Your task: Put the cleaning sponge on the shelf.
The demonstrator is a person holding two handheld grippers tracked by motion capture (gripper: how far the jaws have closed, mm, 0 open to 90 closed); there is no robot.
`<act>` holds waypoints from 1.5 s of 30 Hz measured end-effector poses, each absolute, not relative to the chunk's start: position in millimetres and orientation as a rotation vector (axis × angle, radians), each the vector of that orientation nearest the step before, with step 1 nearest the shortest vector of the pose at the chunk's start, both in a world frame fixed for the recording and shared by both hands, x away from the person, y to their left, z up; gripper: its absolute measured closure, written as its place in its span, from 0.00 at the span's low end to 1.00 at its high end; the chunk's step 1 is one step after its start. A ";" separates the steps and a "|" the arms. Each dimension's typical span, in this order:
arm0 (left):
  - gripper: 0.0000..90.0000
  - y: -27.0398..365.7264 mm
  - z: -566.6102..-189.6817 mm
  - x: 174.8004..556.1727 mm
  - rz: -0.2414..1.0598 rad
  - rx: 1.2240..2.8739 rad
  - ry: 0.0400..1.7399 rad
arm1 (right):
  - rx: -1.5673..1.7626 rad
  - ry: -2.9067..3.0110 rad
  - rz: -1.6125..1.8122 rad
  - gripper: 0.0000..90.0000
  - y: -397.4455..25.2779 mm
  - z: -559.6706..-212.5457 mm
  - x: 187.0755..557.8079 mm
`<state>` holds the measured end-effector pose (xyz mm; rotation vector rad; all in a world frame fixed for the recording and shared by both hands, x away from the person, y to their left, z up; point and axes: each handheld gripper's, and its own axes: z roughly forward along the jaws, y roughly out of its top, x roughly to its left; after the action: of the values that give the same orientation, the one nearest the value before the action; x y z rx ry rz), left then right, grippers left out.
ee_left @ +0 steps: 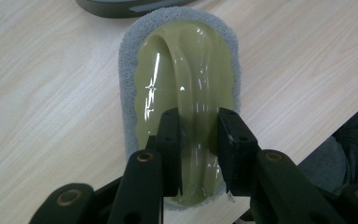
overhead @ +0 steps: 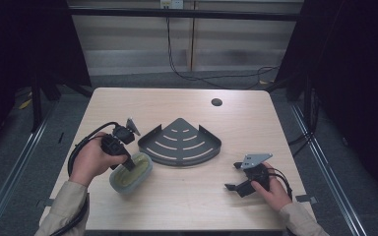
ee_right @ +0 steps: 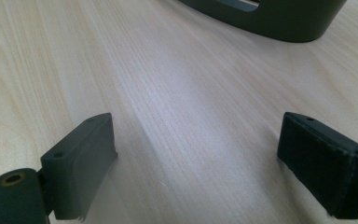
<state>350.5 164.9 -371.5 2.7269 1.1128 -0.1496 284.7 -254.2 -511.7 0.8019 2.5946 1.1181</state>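
Item one: we record the left gripper (ee_left: 198, 140) with its two black jaws closed in on the raised central handle of an oval scrubbing pad with a glossy olive-green plastic top and a grey sponge rim (ee_left: 131, 70); the jaws press the handle from both sides. In the high view the left gripper (overhead: 128, 162) is tilted down into the pad (overhead: 140, 174), which lies flat on the pale wood-grain table (overhead: 177, 206) at the front left, just beside the dark grey quarter-round corner shelf tray with curved slots (overhead: 182, 142).

Item two: we record the right gripper (ee_right: 198, 163) released, jaws spread wide with only bare tabletop (ee_right: 191, 93) between them. In the high view it (overhead: 232, 179) rests low at the front right, well apart from the pad, held in the person's right hand (overhead: 273, 189). The tray's dark wall (ee_right: 279, 21) sits ahead of it.

Item three: the person's left hand (overhead: 91, 162), in a beige sleeve (overhead: 64, 206), grips the left tool.
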 end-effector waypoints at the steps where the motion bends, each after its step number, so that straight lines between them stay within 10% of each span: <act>1: 0.80 164.7 -370.4 351.3 -0.148 2.725 1.114 | 0.803 2.595 1.118 0.12 -254.2 -511.7 284.7; 45: 0.80 151.4 -331.2 396.7 -0.092 2.691 1.126 | 0.802 2.591 1.120 0.12 -254.1 -511.7 284.9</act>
<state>396.7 151.4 -331.2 2.6913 1.1255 -0.0916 284.9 -254.1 -511.7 0.8023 2.5910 1.1205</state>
